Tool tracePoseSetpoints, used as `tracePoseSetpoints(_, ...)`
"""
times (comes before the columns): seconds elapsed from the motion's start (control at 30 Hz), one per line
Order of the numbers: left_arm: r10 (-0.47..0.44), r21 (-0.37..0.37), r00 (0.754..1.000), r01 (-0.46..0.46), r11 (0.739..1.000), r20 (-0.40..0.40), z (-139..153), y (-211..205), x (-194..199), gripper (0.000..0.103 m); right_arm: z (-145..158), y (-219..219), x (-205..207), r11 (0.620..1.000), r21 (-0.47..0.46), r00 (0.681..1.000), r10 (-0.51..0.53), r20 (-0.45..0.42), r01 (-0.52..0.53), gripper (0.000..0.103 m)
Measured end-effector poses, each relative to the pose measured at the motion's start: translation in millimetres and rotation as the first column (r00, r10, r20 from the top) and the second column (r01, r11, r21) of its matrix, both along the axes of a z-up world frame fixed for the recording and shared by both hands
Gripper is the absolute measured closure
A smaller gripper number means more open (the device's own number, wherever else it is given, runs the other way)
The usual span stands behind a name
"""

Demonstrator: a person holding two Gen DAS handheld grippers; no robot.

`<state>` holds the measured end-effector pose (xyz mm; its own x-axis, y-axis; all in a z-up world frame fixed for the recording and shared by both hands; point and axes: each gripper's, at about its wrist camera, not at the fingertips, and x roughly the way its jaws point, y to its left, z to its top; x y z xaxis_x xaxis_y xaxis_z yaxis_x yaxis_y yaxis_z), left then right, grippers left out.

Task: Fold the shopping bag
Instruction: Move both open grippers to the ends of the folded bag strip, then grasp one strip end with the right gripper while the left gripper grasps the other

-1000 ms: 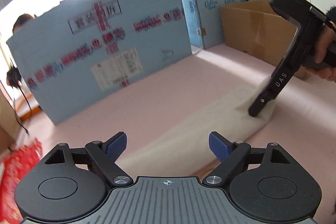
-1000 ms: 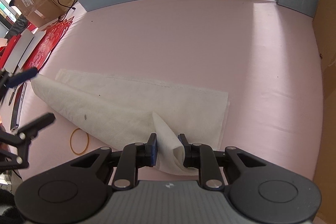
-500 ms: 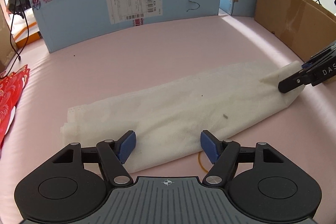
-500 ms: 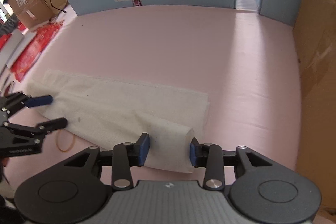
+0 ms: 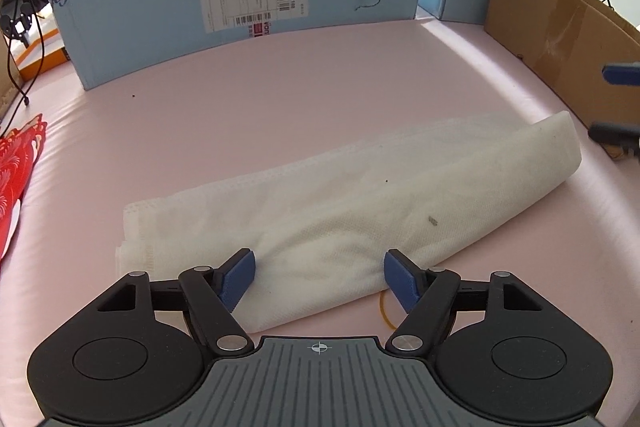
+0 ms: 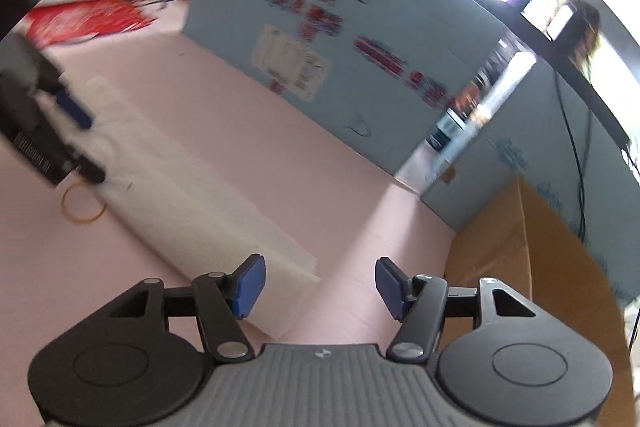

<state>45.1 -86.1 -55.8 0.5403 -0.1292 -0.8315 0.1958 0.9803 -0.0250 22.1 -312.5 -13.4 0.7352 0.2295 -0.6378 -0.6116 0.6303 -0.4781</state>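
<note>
- The left gripper (image 5: 319, 277), at the bottom of its own view, has its jaws spread wide over the near left end of the shopping bag (image 5: 360, 211); the blue pads (image 5: 240, 277) stand clear of the cloth, so nothing is gripped.
- The right gripper (image 6: 318, 285), low in its blurred view, has just been opening its jaws. They now stand apart with bare pink mat between them, and the bag's end (image 6: 280, 267) lies beside the left pad, released.
- In the left view only the right gripper's fingertips (image 5: 620, 75) show, at the right edge, apart from the bag's rolled right end.
- The white bag lies on the pink mat (image 5: 280, 107) as a long, narrow strip running from lower left to middle right, one long side doubled over into a soft, puffy fold.
- A yellow rubber band (image 5: 386, 311) lies on the mat, touching the bag's near edge, beside the left gripper's right pad.
- By my judgement the lengthwise fold is done. What is left is shortening the strip end to end, pressing it flat, and perhaps binding it with the band.
- Blue cartons (image 5: 240, 7) and a brown carton (image 5: 560, 39) wall the mat at the top and right.
</note>
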Motion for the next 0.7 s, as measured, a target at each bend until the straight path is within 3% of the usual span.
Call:
tracePoseSetpoints(0.07, -0.002, 0.000, 1.000, 0.002, 1.000, -0.018, 0.8, 0.1, 3.6, 0.030, -12.0, 15.6, -13.6, 0.989, -0.074, 0.992, 0.129, -0.006, -0.129, 0.047)
tracePoseSetpoints(0.2, -0.016, 0.003, 0.999, 0.016, 1.000, -0.034, 0.4, -1.9, 6.1, 0.026, -29.9, 55.2, -27.6, 0.909, -0.201, 0.930, 0.367, -0.035, -0.366, 0.060)
tracePoseSetpoints(0.53, -0.033, -0.087, 0.994, 0.023, 0.996, -0.108, 4.1, 10.2, 24.0, 0.020, -48.4, 96.4, -14.1, 0.734, -0.424, 0.826, 0.560, -0.064, -0.531, 0.064)
tracePoseSetpoints(0.57, -0.044, -0.089, 0.993, 0.034, 0.995, -0.107, 4.1, 10.4, 24.2, 0.020, -48.3, 97.7, -13.1, 0.726, -0.427, 0.822, 0.565, -0.074, -0.538, 0.065)
tracePoseSetpoints(0.6, -0.055, -0.091, 0.993, 0.045, 0.995, -0.106, 4.1, 10.6, 24.3, 0.018, -47.6, 98.7, -11.6, 0.722, -0.425, 0.819, 0.567, -0.089, -0.546, 0.072)
tracePoseSetpoints(0.7, -0.119, -0.114, 0.991, 0.111, 0.987, -0.065, 8.2, 15.8, 21.1, 0.017, -39.9, 98.2, -1.6, 0.756, -0.339, 0.828, 0.533, -0.177, -0.559, 0.086)
